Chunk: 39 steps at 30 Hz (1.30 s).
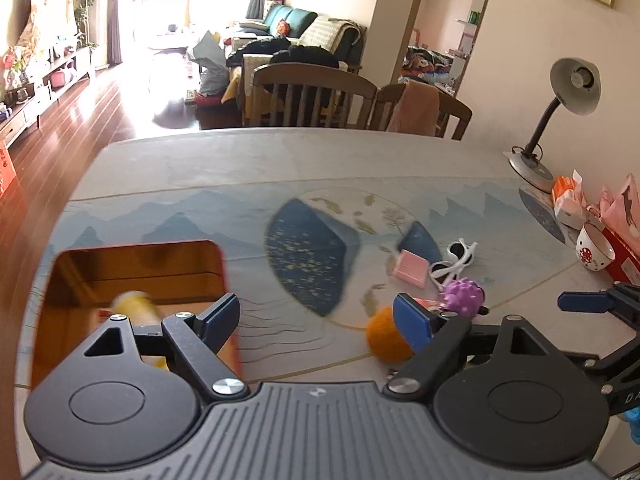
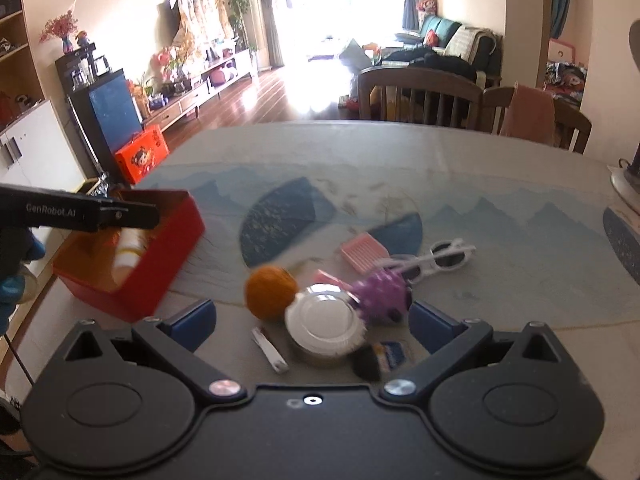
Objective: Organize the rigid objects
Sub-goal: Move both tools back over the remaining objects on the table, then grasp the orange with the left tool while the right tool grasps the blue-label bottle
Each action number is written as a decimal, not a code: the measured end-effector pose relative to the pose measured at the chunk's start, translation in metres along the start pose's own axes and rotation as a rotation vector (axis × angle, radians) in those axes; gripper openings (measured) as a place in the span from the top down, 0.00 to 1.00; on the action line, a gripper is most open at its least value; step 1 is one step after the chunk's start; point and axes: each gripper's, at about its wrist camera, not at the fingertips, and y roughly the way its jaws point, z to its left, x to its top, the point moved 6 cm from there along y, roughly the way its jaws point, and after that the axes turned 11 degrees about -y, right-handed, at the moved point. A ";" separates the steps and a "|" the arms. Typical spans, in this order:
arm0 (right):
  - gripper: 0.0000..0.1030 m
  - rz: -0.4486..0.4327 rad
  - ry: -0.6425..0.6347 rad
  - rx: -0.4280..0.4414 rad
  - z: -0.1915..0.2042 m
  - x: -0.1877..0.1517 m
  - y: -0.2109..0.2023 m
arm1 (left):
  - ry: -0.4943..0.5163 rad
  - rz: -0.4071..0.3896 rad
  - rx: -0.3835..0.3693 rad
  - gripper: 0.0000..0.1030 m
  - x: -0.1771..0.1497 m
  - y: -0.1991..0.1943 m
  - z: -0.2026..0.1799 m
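A red open box (image 1: 132, 272) (image 2: 160, 248) stands at the table's left with a yellow-capped white bottle (image 1: 134, 306) (image 2: 130, 246) lying inside. My left gripper (image 1: 316, 316) is open and empty, just right of the box. My right gripper (image 2: 312, 320) is open and empty over a pile: an orange ball (image 2: 270, 292) (image 1: 386, 336), a round silver lid (image 2: 326, 320), a purple spiky ball (image 2: 382, 292) (image 1: 464, 296), a nail clipper (image 2: 270, 350), a pink comb (image 2: 362, 256) (image 1: 410, 268) and white sunglasses (image 2: 436, 260) (image 1: 456, 260).
A desk lamp (image 1: 560, 120), an orange-white carton (image 1: 566, 200), a white mug with red spots (image 1: 594, 250) and pink bags (image 1: 620, 208) line the table's right edge. Two wooden chairs (image 1: 312, 96) stand at the far side. A small black-and-blue item (image 2: 380, 360) lies near the lid.
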 end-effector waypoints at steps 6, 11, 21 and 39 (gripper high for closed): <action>0.04 0.036 -0.028 0.025 -0.022 -0.015 0.010 | 0.038 0.036 -0.026 0.18 -0.012 0.027 -0.032; 0.06 0.074 -0.039 0.047 -0.032 -0.028 0.021 | 0.050 0.078 -0.018 0.18 -0.022 0.051 -0.046; 0.12 0.140 -0.088 0.082 -0.034 -0.044 0.042 | -0.032 0.160 0.014 0.18 -0.035 0.088 -0.044; 0.28 0.175 -0.110 0.087 -0.036 -0.046 0.069 | -0.130 0.248 -0.010 0.19 -0.039 0.126 -0.035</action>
